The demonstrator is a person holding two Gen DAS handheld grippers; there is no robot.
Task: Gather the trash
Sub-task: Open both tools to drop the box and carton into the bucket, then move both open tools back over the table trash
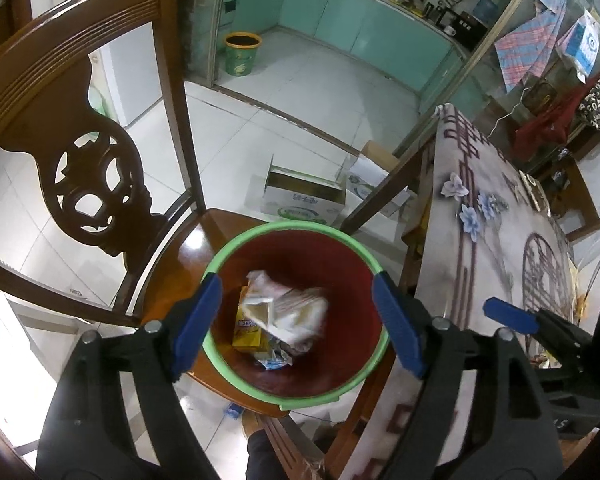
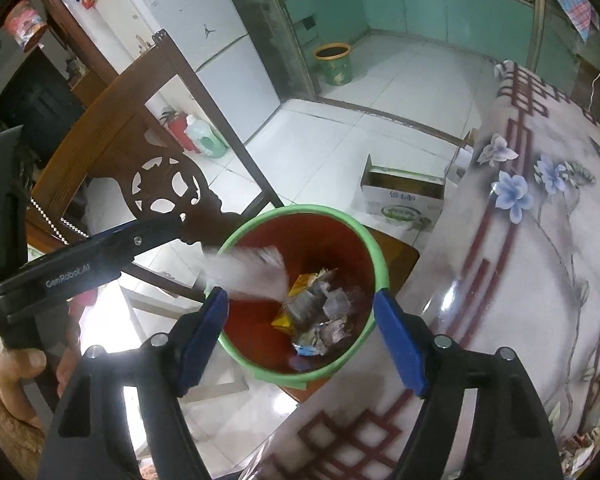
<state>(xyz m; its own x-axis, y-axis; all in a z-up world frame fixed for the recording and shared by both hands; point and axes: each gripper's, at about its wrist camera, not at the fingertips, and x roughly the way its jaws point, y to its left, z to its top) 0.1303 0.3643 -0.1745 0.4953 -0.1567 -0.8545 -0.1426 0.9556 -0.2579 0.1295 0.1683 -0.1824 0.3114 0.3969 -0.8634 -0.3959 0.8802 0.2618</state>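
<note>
A red trash bin with a green rim (image 1: pixel 236 246) (image 2: pixel 374 252) stands on a wooden chair seat beside the table. It holds a yellow packet (image 1: pixel 247 330) (image 2: pixel 286 320) and crumpled wrappers. A pale plastic wrapper (image 1: pixel 288 308) (image 2: pixel 246 272) appears blurred in mid-air over the bin's mouth. My left gripper (image 1: pixel 296 324) is open and empty above the bin. My right gripper (image 2: pixel 302 330) is open and empty above the bin's near edge. The left gripper's arm (image 2: pixel 100 252) shows at the left in the right wrist view.
The carved wooden chair back (image 1: pixel 84 184) (image 2: pixel 156 184) rises left of the bin. The table with a flowered cloth (image 1: pixel 496 232) (image 2: pixel 540 240) lies to the right. An open cardboard box (image 1: pixel 304 196) (image 2: pixel 404 196) and a green bucket (image 1: pixel 242 54) (image 2: pixel 334 62) stand on the tiled floor.
</note>
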